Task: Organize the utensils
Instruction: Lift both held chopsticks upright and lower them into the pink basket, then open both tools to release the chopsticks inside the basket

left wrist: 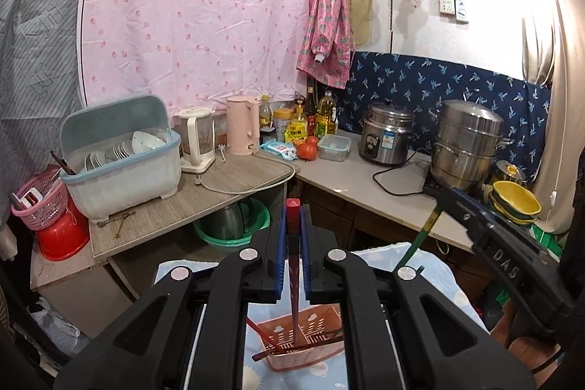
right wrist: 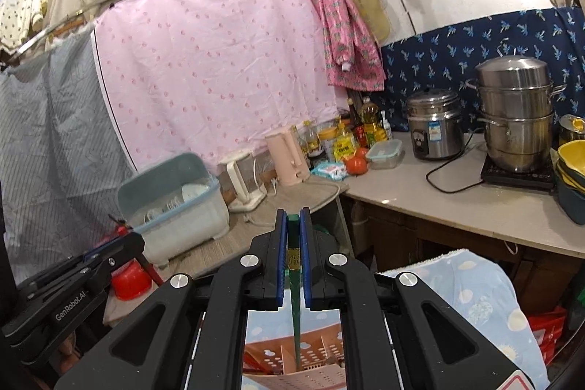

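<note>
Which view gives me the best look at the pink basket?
Left wrist: the basket shows nearly whole between the arms, the red chopstick reaching into it. Right wrist shows only the basket's upper part behind the green chopstick.

Glossy steel steamer pot [right wrist: 516,114], perforated pink plastic holder [left wrist: 305,340], matt laminate counter [right wrist: 457,203], soft printed cloth [right wrist: 471,284].

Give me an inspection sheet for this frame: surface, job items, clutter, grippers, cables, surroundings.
Surface: blue patterned cloth.
Job's things: red chopstick and green chopstick, tips down in the pink utensil basket.
Clutter: more chopsticks lying across the basket.
Grippers: left gripper shut on the red chopstick; right gripper shut on the green one.
Cables: black cord from the rice cooker.
Surroundings: dish rack, pink kettle, steamer pot.
</note>
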